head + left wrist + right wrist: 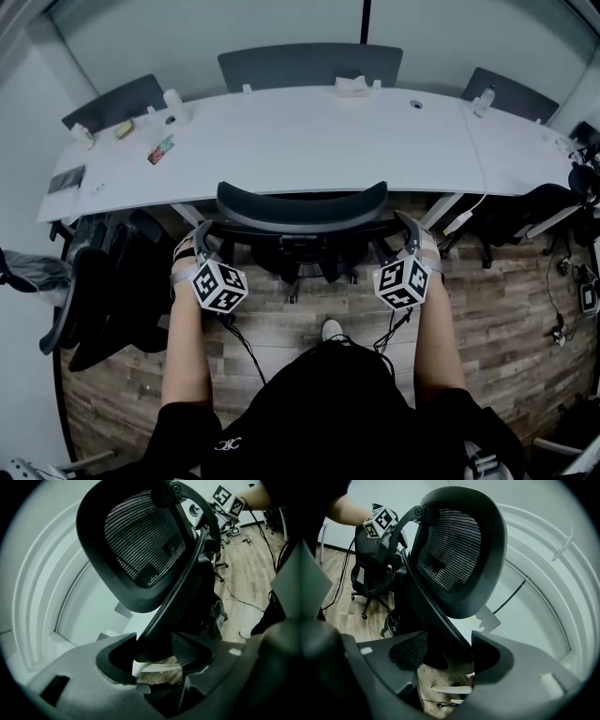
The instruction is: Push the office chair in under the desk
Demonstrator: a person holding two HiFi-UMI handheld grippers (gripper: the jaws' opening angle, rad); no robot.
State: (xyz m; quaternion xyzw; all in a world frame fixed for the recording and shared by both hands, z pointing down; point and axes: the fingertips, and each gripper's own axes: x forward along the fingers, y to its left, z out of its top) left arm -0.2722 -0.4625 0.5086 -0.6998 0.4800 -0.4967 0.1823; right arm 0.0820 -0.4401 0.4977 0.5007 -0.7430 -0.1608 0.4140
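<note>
Head view: the office chair (pixel 302 208) stands at the near edge of the white desk (pixel 300 141), backrest toward the person. The left gripper (pixel 199 248) and right gripper (pixel 410 242) flank its back frame (pixel 300 228).

Left gripper view: the jaws clamp a frame strut.

Right gripper view: the jaws pinch the opposite strut beside the mesh (pixel 450 550).

The chair looks bulky but likely rolls. The stiff frame suits pushing; the mesh would give.

Two grippers: left gripper (pixel 199 246), right gripper (pixel 411 236). One desk (pixel 309 141). Office chair (pixel 302 208) plus five more, three beyond desk.
</note>
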